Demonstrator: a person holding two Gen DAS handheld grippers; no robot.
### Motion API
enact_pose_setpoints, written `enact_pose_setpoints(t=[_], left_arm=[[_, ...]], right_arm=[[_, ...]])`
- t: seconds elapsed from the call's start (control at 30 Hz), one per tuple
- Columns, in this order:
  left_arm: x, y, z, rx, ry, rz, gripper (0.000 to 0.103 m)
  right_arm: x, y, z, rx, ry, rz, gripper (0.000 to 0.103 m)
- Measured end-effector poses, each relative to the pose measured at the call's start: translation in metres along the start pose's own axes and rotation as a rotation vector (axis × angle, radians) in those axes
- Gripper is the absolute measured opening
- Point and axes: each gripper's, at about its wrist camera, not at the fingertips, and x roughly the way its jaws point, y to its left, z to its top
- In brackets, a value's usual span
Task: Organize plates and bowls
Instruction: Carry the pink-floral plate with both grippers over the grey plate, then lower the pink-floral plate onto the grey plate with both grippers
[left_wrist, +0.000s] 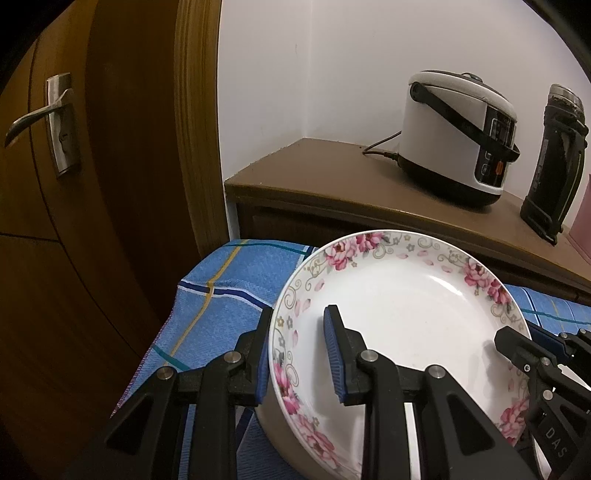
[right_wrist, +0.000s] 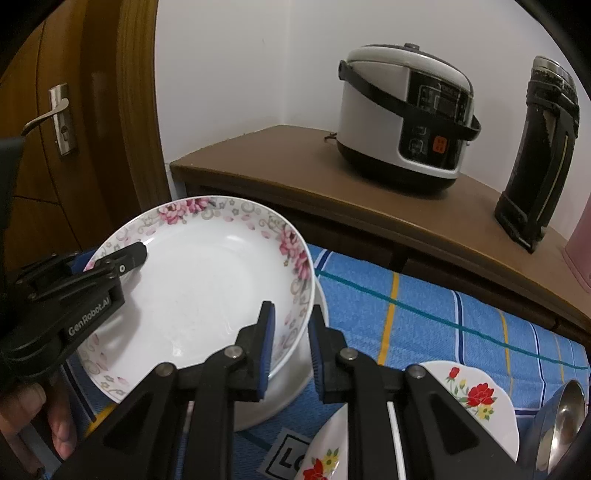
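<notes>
Glossy ceramic plate (woven cloth beneath)

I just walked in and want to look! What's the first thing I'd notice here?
The big plate with pink flowers, held over the blue checked cloth by the left gripper and right gripper, one on each side of its rim. Behind, a white rice cooker sits on the brown cabinet.

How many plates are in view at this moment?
3. The pink-flowered plate is gripped at its rim by the left gripper and the right gripper. A plain white plate lies under it. A red-flowered plate lies near right, partly hidden; it may be two.
</notes>
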Motion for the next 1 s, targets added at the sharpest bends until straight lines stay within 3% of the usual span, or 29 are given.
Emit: enact_pose_setpoints(t=[1.0], left_arm=[[0.017,0.007,-0.001,-0.034,0.089,-0.036,0.029]], right_arm=[[0.012,0.001,0.005,-0.016,0.057,-0.014,0.019]])
